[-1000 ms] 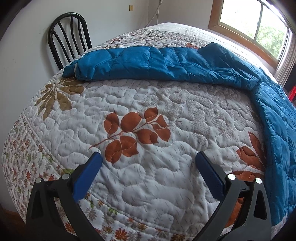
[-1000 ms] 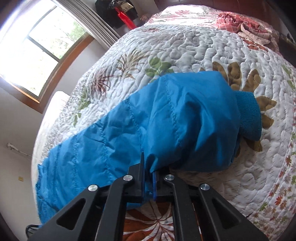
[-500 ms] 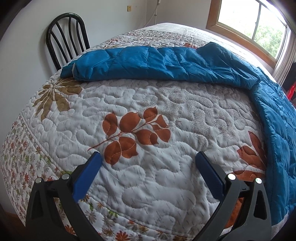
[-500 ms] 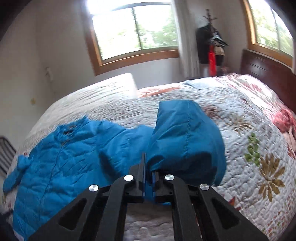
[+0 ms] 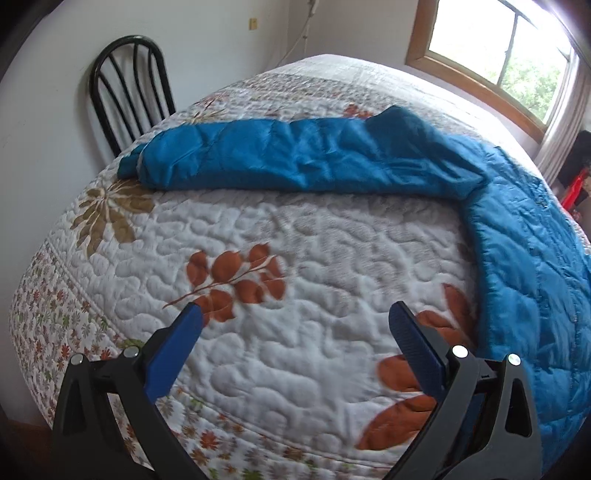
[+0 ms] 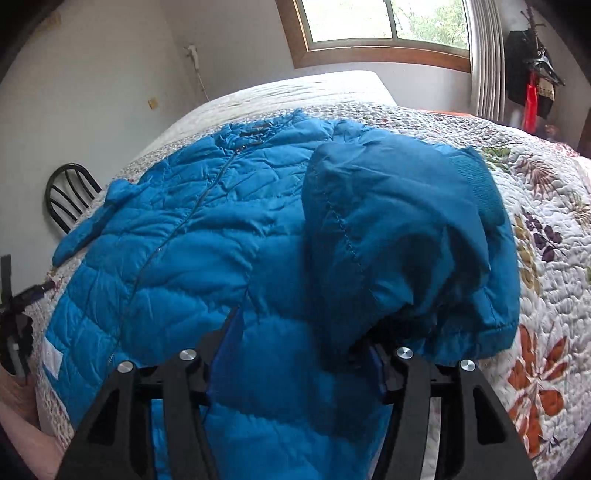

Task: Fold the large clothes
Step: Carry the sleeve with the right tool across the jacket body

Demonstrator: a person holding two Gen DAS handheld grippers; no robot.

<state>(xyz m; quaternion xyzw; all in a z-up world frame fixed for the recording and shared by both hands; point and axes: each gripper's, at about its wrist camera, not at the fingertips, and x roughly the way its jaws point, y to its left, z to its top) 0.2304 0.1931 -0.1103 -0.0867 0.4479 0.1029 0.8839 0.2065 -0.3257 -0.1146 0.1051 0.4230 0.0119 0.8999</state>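
Observation:
A blue puffer jacket (image 6: 177, 240) lies front up on the quilted bed (image 6: 546, 258). Its right sleeve (image 6: 399, 229) is folded over the body, and the end of it drapes over my right gripper (image 6: 303, 332). That gripper's jaws are opening; the sleeve rests on the right finger and the pads do not press it. In the left wrist view the other sleeve (image 5: 295, 155) stretches straight across the bed and the jacket body (image 5: 524, 266) runs down the right side. My left gripper (image 5: 295, 312) hangs open above bare quilt (image 5: 295, 240), holding nothing.
A black chair (image 5: 129, 81) stands against the wall by the bed's far left corner. A wood-framed window (image 6: 384, 33) is behind the bed, with dark clothes on a stand (image 6: 532, 74) beside it. The bed edge drops away at the lower left (image 5: 48, 332).
My right gripper swung the sleeve across onto the jacket body, rolled upright, and its jaws parted from shut. My left gripper lifted slightly and stayed open.

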